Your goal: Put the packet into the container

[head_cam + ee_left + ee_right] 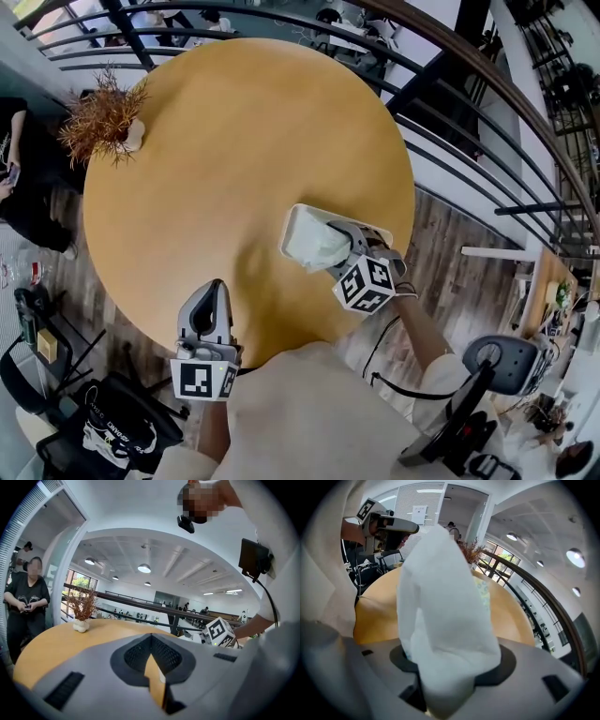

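Note:
A white packet (pixel 314 246) hangs in my right gripper (pixel 337 247), whose jaws are shut on it. It is just over the near part of a white rectangular container (pixel 298 217) that sits on the round yellow table (pixel 234 159) near its right edge. In the right gripper view the packet (pixel 440 616) fills the middle and hides the container and the right gripper's (pixel 445 681) pads. My left gripper (pixel 214 291) rests at the table's near edge, apart from the container, shut and holding nothing. Between the left gripper's (pixel 152 667) jaws only a sliver of table shows.
A dried plant in a small white vase (pixel 108 122) stands at the table's far left edge. A curved black railing (pixel 450 141) runs behind and right of the table. A person in black (pixel 23 178) stands at the left. A black chair (pixel 112 412) is under the near left.

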{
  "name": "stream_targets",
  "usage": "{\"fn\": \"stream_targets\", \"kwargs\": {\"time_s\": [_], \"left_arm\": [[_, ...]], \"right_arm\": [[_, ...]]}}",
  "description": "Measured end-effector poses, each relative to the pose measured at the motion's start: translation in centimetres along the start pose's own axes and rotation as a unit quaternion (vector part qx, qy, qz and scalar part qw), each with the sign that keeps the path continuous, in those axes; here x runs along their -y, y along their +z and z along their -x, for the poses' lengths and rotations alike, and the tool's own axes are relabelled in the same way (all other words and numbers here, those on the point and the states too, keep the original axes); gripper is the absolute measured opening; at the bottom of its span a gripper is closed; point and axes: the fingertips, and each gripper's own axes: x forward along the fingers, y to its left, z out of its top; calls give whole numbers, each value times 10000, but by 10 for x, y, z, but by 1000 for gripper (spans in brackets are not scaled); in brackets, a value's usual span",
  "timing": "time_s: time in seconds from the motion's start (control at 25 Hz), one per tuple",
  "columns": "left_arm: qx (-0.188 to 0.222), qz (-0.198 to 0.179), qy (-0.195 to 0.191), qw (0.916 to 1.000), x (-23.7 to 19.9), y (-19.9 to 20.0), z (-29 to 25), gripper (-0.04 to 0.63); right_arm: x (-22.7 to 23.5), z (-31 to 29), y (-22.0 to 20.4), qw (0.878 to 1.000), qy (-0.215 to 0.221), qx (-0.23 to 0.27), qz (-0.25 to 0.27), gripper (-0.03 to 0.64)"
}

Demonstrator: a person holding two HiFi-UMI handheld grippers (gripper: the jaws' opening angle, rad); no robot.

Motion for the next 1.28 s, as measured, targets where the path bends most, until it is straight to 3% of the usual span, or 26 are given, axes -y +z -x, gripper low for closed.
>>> {"fn": "stream_targets", "kwargs": {"time_s": [0.36, 1.28], "left_arm": [[77, 6, 112, 9999, -11, 5, 5, 5], [181, 88, 276, 9994, -28, 9, 18, 5]], "right_arm": [[-3, -18, -14, 9964, 256, -723, 372, 305], [-8, -21, -14, 9828, 980, -1392, 710, 365]]}}
